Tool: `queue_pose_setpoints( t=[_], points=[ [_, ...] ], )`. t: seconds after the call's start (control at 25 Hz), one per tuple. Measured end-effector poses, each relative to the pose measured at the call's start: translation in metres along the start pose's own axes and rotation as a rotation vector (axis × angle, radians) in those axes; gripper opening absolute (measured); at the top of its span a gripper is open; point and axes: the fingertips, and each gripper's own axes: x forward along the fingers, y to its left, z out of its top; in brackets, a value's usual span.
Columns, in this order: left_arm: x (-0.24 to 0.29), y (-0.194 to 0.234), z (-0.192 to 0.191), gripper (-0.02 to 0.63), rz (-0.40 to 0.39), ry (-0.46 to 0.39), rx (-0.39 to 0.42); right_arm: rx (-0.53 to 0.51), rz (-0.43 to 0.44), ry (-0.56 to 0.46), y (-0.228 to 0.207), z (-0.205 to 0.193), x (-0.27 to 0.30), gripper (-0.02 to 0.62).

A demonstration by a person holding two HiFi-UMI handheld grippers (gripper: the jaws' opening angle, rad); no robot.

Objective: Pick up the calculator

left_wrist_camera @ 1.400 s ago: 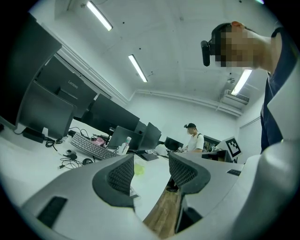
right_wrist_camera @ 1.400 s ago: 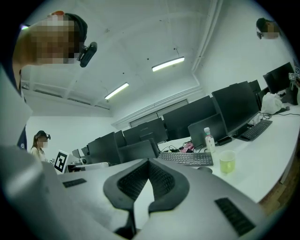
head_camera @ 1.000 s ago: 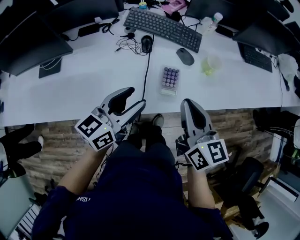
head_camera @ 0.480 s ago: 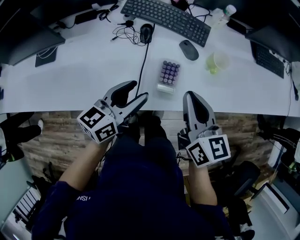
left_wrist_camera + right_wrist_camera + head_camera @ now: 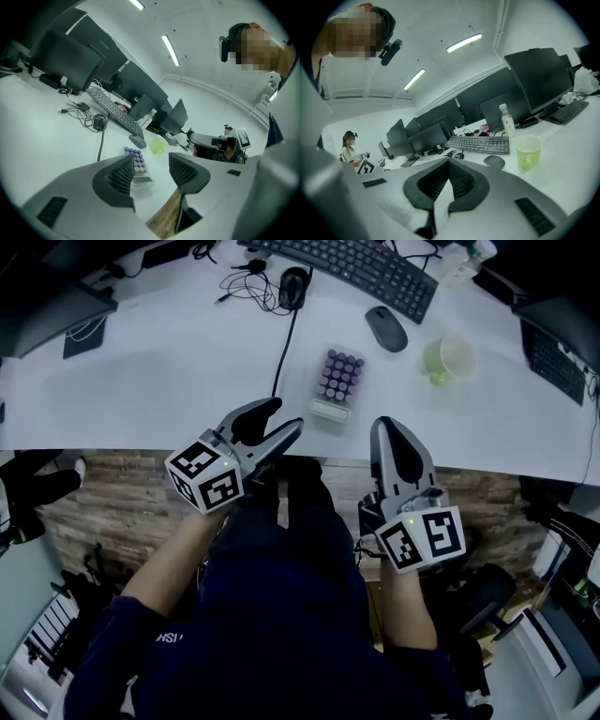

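The left gripper hovers at the near edge of the white desk. Its jaws are spread wide, with nothing between them. Just ahead of that gap lies the calculator, flat on the desk and untouched. Its display end is toward the jaws and its rows of round purple keys lie beyond. In the left gripper view the calculator shows through the opening, closer to the left jaw than the right.

The right gripper is held beside it at the same desk edge, with its jaws closed tip to tip on nothing. The calculator sits ahead of these tips and off to their left, clear of them.

A black cable runs away from the left jaws, passing left of the calculator. It ends at a small dark object — probably a wired mouse, though it is too small to be sure.

Farther ahead of the right jaws rests a grey computer mouse, with a pale green cup to its right. Beyond both — at the far side of the desk — stretches a black keyboard.
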Motion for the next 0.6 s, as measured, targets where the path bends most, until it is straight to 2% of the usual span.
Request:
queue_pose_setpoints(
  t=[0.6],
  points=[
    [0.024,0.028,-0.038,0.245,0.033,0.063,-0.137,0.054,0.006,0.075,-0.022,-0.035,0.017,0.002]
  ],
)
